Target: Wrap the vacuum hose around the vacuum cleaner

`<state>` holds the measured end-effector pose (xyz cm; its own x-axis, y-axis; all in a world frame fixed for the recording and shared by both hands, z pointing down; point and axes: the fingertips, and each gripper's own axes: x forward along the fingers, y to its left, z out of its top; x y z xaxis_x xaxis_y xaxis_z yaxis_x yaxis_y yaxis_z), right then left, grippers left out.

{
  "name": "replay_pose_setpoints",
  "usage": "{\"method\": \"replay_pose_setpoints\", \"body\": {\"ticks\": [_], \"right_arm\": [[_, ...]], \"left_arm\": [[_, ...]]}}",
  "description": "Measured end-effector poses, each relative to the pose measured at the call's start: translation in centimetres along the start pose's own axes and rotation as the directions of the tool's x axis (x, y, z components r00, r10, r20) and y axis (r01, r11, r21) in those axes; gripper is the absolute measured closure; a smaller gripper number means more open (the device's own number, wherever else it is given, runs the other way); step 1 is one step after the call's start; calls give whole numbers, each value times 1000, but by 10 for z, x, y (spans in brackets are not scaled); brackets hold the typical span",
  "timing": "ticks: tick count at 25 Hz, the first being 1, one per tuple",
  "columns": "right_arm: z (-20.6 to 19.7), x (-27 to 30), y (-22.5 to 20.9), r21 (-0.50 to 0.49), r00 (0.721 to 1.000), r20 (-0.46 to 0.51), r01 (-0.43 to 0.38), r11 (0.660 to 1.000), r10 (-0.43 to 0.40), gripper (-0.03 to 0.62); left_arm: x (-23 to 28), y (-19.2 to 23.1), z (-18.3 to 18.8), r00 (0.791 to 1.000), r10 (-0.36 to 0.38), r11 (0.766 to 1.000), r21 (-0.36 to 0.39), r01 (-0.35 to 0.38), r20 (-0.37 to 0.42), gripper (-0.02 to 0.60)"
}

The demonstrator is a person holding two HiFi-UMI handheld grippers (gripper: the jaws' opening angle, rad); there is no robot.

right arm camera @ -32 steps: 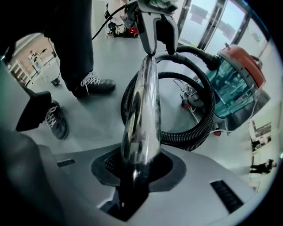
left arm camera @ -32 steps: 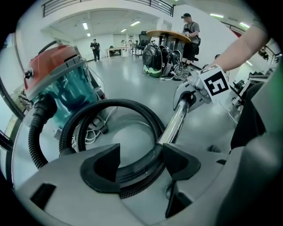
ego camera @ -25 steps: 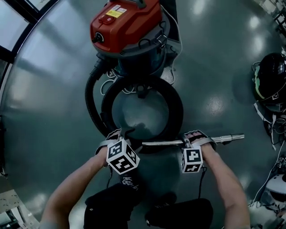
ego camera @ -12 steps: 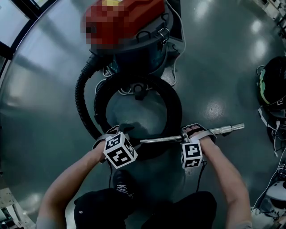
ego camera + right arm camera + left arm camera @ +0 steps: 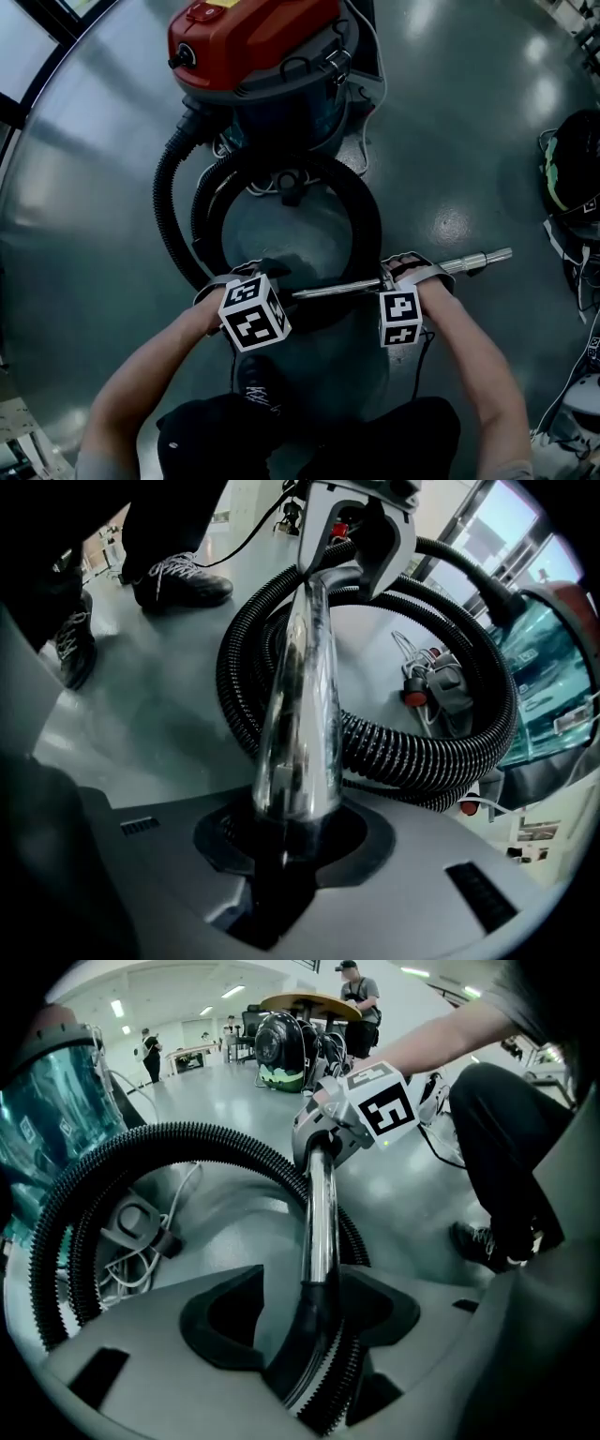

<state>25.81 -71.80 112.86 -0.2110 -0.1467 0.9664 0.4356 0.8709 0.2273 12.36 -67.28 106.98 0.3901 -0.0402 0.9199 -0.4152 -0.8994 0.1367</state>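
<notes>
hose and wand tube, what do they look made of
Hose: looks like flexible black plastic or rubber, matte, with close ribs all along its coils. Wand tube: looks like polished metal, perhaps chrome-finished, judging by the bright mirror-like reflections along its length.

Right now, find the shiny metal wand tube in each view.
Head view: shiny metal wand tube, lower centre, running rightward.
Left gripper view: tube, centre, upright.
Right gripper view: tube, centre, rising away.
Shared landmark: coiled black ribbed hose.
</notes>
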Motion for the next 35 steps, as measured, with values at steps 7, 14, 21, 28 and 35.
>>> {"method": "replay_pose_setpoints", "body": {"ticks": [7,14,21,28,35], "right_arm": [[1,-1,-1,45,1000,12,-14,999,14,486],[-1,3,-5,59,998,44,42,997,-45,485],[-8,4,-2,60,987,70,140,988,-145,485],[-10,-5,8,46,987,80,137,989,-141,421],[-14,-20,14,35,988,77,134,990,-136,421]], "left_arm": [[35,-24,21,999,-34,996,78,37,-37,325],[63,-18,26,999,42,991,127,-39,-22,417],[72,-20,27,998,65,987,149,-66,12,419],[76,-27,27,998,64,983,173,-66,16,419],[77,-28,26,999,49,984,169,-50,10,419]]}}
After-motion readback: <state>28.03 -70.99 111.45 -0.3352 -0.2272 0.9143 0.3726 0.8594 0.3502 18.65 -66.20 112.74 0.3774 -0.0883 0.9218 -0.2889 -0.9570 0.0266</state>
